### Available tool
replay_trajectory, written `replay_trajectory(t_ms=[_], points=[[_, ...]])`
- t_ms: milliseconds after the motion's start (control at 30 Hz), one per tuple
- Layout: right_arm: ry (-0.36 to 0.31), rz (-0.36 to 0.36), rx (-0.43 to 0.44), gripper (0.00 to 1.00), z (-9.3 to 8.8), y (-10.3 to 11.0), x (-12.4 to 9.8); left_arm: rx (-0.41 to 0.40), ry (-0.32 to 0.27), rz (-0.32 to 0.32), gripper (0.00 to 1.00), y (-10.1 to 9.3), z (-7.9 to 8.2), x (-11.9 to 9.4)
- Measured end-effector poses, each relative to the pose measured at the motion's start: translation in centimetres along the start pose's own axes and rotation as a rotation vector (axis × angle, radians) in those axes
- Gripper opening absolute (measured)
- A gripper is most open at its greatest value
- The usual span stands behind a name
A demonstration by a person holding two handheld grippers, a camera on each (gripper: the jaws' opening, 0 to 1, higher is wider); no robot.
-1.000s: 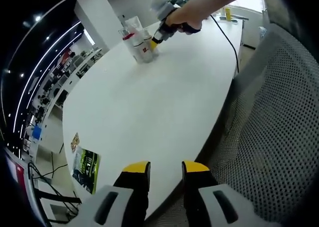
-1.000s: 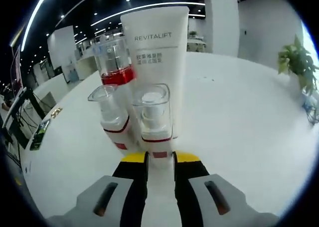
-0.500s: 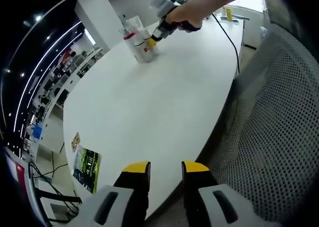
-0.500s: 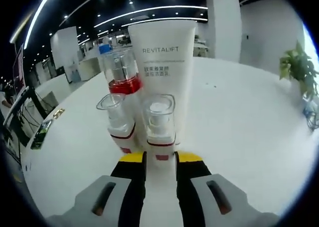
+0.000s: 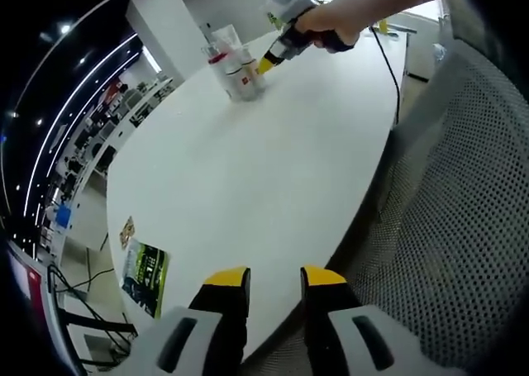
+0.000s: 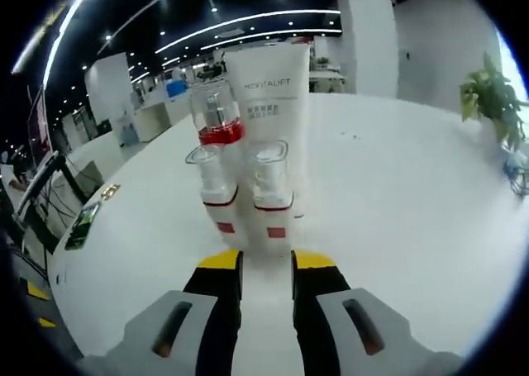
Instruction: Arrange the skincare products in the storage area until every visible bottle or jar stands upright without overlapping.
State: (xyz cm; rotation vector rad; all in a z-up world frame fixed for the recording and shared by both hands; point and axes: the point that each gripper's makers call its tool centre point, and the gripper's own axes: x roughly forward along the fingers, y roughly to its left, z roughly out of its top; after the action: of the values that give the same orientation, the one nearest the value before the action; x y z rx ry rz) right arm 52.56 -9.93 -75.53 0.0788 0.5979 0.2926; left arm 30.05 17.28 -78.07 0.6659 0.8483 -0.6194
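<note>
White, glossy curved tabletop [image 5: 248, 161] stretches through an open office with ceiling light strips [image 6: 248, 16]. Four upright white-and-red skincare containers [image 6: 248, 169] cluster together on it. The right gripper [image 6: 264, 264] and left gripper [image 5: 274, 278] hold nothing, jaws narrowly parted.

From my feed: table [image 6: 397, 169] is a smooth white top with a soft sheen. Tube [image 6: 266, 120] looks like matt white plastic. Two small bottles [image 6: 273, 198] have clear glossy plastic caps over white bodies; taller bottle [image 6: 215, 111] behind has a clear shiny cover too. Chair [image 5: 463, 194] is grey woven mesh, rough-looking. Right gripper [image 6: 264, 264] tips are yellow matt plastic on black; left gripper [image 5: 274, 281] same.
</note>
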Motion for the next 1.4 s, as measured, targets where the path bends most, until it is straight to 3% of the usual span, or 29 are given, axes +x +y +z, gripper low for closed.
replay_trajectory(t_ms=[33,100,167,233,433,567,667,833,867,967,1033,1300,1400], points=[[-0.006,0.042,-0.032,0.21,-0.3,1.3,-0.6,0.002,0.006,-0.003,0.25,-0.1,-0.1,0.0],[-0.023,0.059,-0.045,0.21,-0.7,2.5,-1.8,0.005,0.012,-0.010,0.25,-0.2,-0.2,0.1],[-0.021,0.145,-0.051,0.23,-1.2,5.1,-3.3,0.008,0.016,-0.011,0.25,-0.2,-0.2,0.1],[-0.043,0.197,-0.110,0.23,-1.5,7.0,-4.6,0.005,0.016,-0.005,0.25,-0.1,-0.2,0.0],[0.001,0.422,-0.215,0.28,-3.4,13.8,-8.0,0.007,0.031,-0.008,0.25,-0.3,-0.5,0.1],[0.003,0.501,-0.331,0.34,-3.8,16.5,-9.2,0.010,0.038,-0.014,0.25,-0.4,-0.7,0.2],[0.011,0.543,-0.340,0.35,-4.0,18.1,-10.4,0.010,0.038,-0.023,0.25,-0.6,-0.7,0.2],[0.025,0.579,-0.329,0.40,-4.2,19.4,-12.9,-0.008,0.039,-0.035,0.25,-0.7,-0.7,0.4],[0.010,0.554,-0.376,0.43,-4.2,19.2,-12.9,-0.014,0.040,-0.038,0.25,-0.7,-0.7,0.4],[0.009,0.549,-0.372,0.48,-4.6,19.4,-13.0,0.004,0.016,-0.049,0.25,-1.0,-0.3,0.4],[0.015,0.568,-0.356,0.48,-4.8,20.0,-13.2,-0.068,-0.011,-0.095,0.25,-1.6,0.1,0.3],[-0.026,0.581,-0.341,0.50,-4.7,21.6,-13.6,-0.187,-0.073,-0.129,0.26,-0.9,1.1,-0.6],[-0.057,0.543,-0.345,0.60,-4.3,21.3,-13.4,-0.285,-0.129,-0.168,0.29,-0.8,2.1,-0.8]])
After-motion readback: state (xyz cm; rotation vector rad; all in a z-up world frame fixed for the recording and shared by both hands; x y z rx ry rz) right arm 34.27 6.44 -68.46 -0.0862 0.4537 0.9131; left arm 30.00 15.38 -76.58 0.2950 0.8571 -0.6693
